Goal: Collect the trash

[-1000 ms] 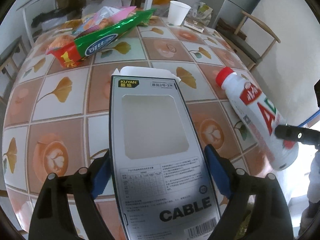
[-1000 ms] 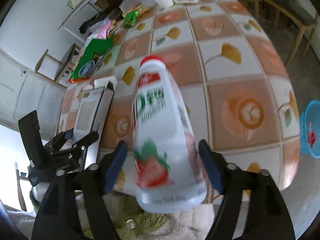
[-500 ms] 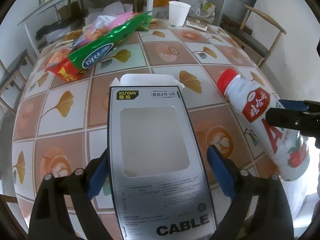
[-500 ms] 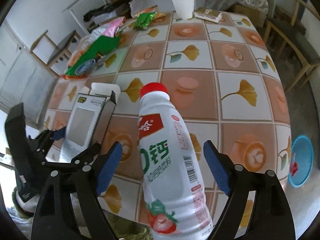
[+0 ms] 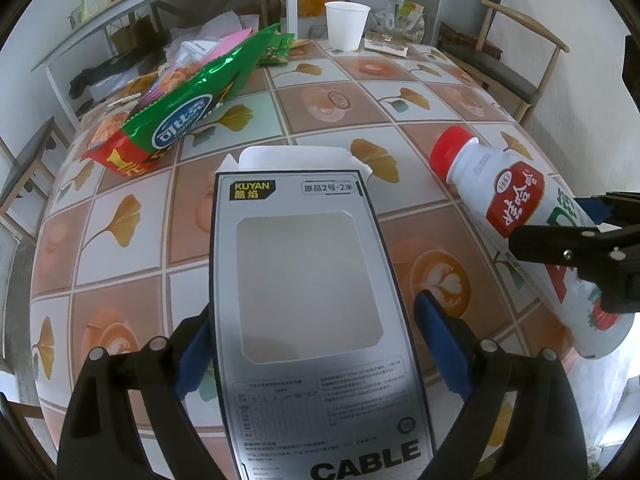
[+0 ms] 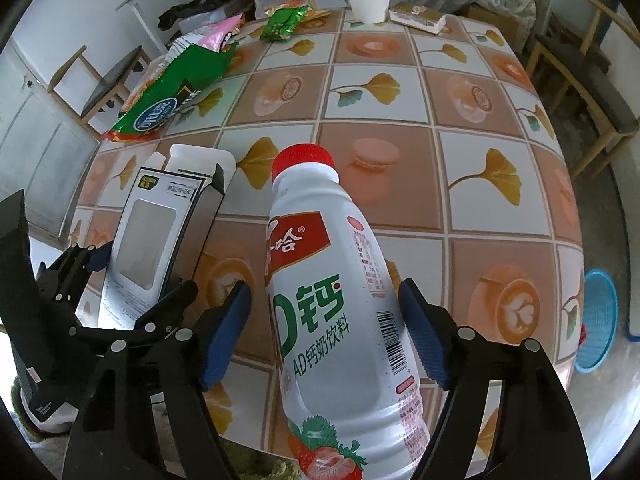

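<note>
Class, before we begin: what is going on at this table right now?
A person is clearing rubbish with a hand-held claw in each hand. The left claw grips an opened cable box, held up over the tiled table. The right claw has the red-capped milk drink bottle between its pads, lifted near the table edge; its jaws have just been closing on it. A green snack bag and a paper cup sit further back, not yet collected.
</note>
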A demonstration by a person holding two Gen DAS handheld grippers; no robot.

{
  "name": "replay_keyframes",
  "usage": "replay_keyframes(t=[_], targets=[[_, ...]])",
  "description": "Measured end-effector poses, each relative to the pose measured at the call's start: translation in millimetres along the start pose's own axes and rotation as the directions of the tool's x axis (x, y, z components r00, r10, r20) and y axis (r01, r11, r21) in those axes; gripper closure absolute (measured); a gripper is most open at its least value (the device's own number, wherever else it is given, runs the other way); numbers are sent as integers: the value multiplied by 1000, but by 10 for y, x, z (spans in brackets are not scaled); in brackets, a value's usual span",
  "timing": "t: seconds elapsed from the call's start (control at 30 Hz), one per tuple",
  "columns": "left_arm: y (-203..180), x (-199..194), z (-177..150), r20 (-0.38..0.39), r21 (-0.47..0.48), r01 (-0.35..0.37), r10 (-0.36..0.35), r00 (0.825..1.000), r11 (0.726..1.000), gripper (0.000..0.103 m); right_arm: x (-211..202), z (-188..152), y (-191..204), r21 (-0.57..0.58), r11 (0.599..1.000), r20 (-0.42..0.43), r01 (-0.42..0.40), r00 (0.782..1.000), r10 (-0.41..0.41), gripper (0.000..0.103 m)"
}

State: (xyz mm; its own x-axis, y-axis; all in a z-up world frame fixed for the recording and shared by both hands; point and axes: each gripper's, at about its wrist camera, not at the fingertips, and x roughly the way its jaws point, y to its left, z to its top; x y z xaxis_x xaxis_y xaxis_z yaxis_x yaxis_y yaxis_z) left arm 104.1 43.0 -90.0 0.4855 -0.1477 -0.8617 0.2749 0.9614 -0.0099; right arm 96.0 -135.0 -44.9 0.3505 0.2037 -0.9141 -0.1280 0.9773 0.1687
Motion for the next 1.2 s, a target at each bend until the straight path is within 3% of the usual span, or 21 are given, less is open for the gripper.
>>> replay_keyframes(t=[0.43,1.2], targets=[[-29,-21,-11,5,-4,-8,9,1000,1000,18,7,-18,-26,10,1000,-3,0,1000,0,38],[-28,-32,-46,3,0,-1,1,1000,1000,22,44,-39,-33,12,1000,-24,-10,1000,10,39]])
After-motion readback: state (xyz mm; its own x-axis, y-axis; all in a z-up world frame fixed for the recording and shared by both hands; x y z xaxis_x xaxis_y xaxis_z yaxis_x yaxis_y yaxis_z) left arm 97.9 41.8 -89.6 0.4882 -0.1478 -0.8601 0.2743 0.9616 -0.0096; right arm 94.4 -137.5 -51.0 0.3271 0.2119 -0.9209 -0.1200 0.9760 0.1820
